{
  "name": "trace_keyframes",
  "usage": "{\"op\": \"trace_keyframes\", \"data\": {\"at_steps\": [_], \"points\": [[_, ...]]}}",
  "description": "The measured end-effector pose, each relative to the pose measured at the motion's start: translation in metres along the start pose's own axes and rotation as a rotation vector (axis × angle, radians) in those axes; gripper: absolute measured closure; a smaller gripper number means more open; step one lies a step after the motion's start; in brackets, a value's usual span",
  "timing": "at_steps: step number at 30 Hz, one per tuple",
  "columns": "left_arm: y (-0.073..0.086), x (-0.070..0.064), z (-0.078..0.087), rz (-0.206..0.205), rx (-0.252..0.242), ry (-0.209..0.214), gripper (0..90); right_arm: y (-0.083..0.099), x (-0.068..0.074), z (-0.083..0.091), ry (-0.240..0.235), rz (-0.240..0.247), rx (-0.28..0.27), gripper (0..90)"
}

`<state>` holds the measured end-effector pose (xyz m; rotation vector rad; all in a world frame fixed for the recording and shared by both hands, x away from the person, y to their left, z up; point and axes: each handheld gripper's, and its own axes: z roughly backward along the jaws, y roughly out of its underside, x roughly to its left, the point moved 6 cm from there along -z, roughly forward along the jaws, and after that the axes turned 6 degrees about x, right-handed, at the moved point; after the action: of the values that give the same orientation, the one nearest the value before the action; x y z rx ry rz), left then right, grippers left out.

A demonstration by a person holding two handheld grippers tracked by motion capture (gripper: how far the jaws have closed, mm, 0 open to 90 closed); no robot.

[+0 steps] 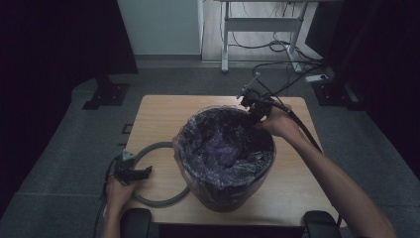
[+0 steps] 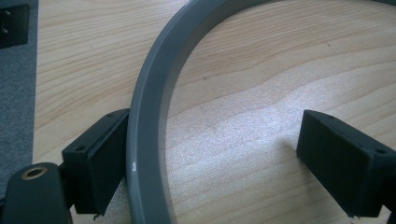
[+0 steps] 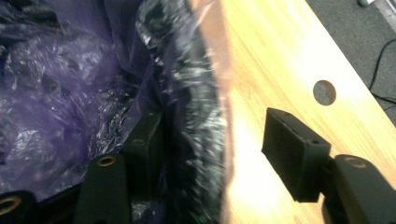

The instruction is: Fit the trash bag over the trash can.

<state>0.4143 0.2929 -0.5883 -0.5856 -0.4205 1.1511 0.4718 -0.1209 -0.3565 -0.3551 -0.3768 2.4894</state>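
High view: right gripper [image 1: 253,110] straddles the lined bin's [image 1: 225,196] far rim, jaws wide; left gripper [image 1: 134,173], also open, straddles the grey ring [image 1: 163,201] left of it.

1. The bin [image 1: 225,158] stands on the table [image 1: 158,111], near its middle.
2. A plastic bag [image 1: 223,148] lies inside the bin, folded out over its rim.
3. The ring [image 1: 158,198] lies flat on the table left of the bin, partly passing behind it.
4. The left gripper [image 1: 141,172] sits left of the bin, at the ring, one jaw outside it, one inside.
5. The right gripper [image 1: 255,115] sits at the bin's far right rim, one jaw inside, one outside.
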Motion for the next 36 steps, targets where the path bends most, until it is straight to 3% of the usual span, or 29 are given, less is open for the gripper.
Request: {"op": "trace_keyframes", "data": {"at_steps": [2, 5, 9, 12, 14, 18, 20, 21, 24, 26, 29, 32, 33, 34, 36], "points": [[0.0, 0.0, 0.0, 0.0, 0.0, 0.0, 11.7, -0.001, 0.002, -0.001, 0.017, 0.018, -0.011, 28.6], [0.0, 0.0, 0.0, 0.0, 0.0, 0.0, 11.7, -0.006, 0.005, 0.017, -0.009, -0.003, -0.096, 22.2], [0.0, 0.0, 0.0, 0.0, 0.0, 0.0, 11.7, 0.002, 0.012, 0.049, -0.007, 0.022, -0.14, 22.1], [0.0, 0.0, 0.0, 0.0, 0.0, -0.001, 11.7, 0.016, 0.013, 0.06, 0.011, 0.021, -0.121, 25.3], [0.0, 0.0, 0.0, 0.0, 0.0, -0.001, 11.7, 0.027, 0.013, 0.056, 0.034, 0.024, -0.066, 26.5], [0.0, 0.0, 0.0, 0.0, 0.0, -0.001, 11.7, 0.044, 0.012, 0.032, 0.026, 0.012, 0.028, 28.1], [0.0, 0.0, 0.0, 0.0, 0.0, 0.0, 11.7, 0.048, 0.01, 0.021, 0.014, 0.013, 0.047, 28.2], [0.0, 0.0, 0.0, -0.001, 0.0, -0.001, 11.7, 0.047, 0.009, 0.021, -0.014, -0.011, 0.023, 24.6], [0.0, 0.0, 0.0, 0.0, 0.0, -0.001, 11.7, 0.045, 0.008, 0.03, -0.003, -0.013, -0.035, 19.9], [0.0, 0.0, 0.0, 0.0, 0.0, -0.001, 11.7, 0.045, 0.012, 0.039, -0.046, -0.038, -0.067, 20.5], [0.0, 0.0, 0.0, 0.0, 0.0, -0.001, 11.7, 0.051, 0.017, 0.046, -0.065, -0.045, -0.05, 33.9], [0.0, 0.0, 0.0, 0.0, -0.001, -0.001, 11.7, 0.056, 0.018, 0.043, -0.067, -0.052, -0.007, 51.0], [0.0, 0.0, 0.0, 0.0, -0.001, -0.001, 11.7, 0.055, 0.018, 0.04, -0.088, -0.066, -0.004, 57.8], [0.0, 0.0, 0.0, 0.0, -0.001, -0.001, 11.7, 0.054, 0.018, 0.037, -0.122, -0.067, 0.001, 61.2], [0.0, 0.0, 0.0, 0.001, -0.001, 0.0, 11.7, 0.05, 0.016, 0.033, -0.111, -0.063, 0.014, 64.1]]}}
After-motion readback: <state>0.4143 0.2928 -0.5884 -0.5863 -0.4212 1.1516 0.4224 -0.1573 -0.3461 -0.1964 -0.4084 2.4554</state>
